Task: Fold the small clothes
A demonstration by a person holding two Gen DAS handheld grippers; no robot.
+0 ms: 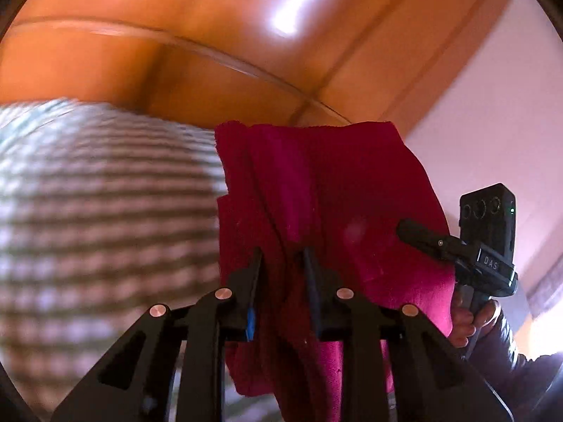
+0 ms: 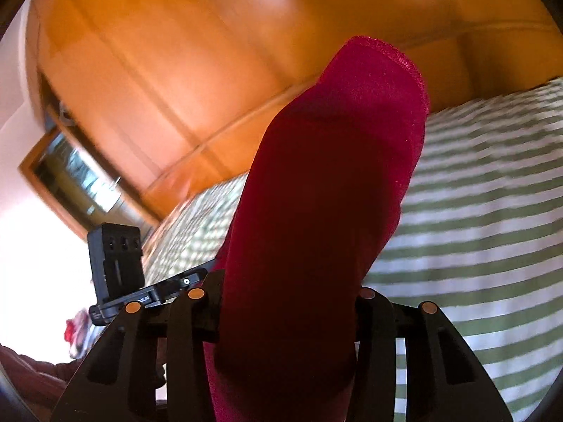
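A small magenta cloth hangs in the air above the bed, held by both grippers. My left gripper is shut on a bunched fold of it, with cloth draped over and below the fingers. In the right wrist view the same magenta cloth covers the middle of the frame, and my right gripper is shut on it, its fingertips hidden under the fabric. The right gripper's body shows at the cloth's right edge in the left wrist view. The left gripper's body shows at the left in the right wrist view.
A bed with a green and white checked cover lies below; it also shows in the left wrist view. Orange wooden wardrobe panels stand behind. A pale wall is at the right. A wood-framed mirror hangs at the left.
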